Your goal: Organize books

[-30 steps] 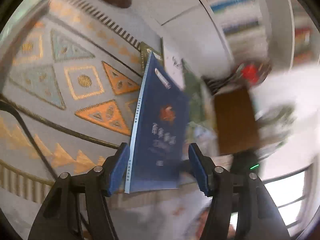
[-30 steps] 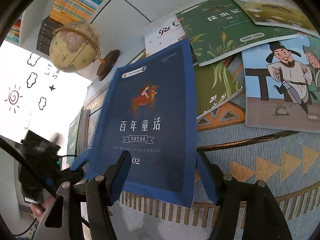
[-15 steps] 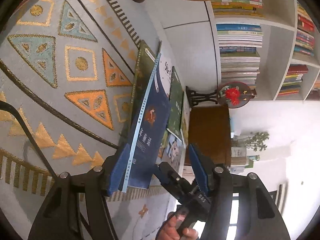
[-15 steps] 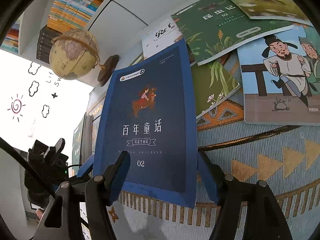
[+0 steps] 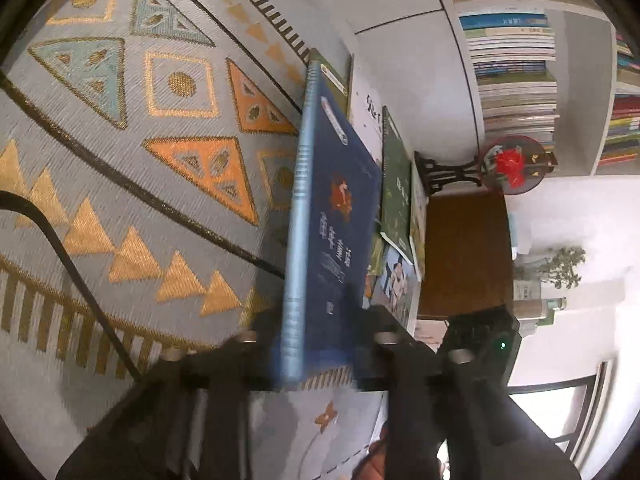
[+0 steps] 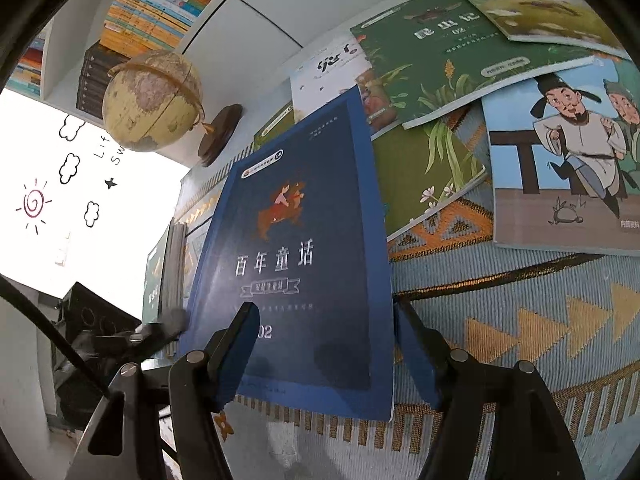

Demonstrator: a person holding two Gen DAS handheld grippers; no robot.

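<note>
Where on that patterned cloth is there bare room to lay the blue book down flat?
Bare cloth lies below the cartoon book, right of the blue book. More lies left of its spine. Toward the white cabinet it is crowded: green book and others overlap.
</note>
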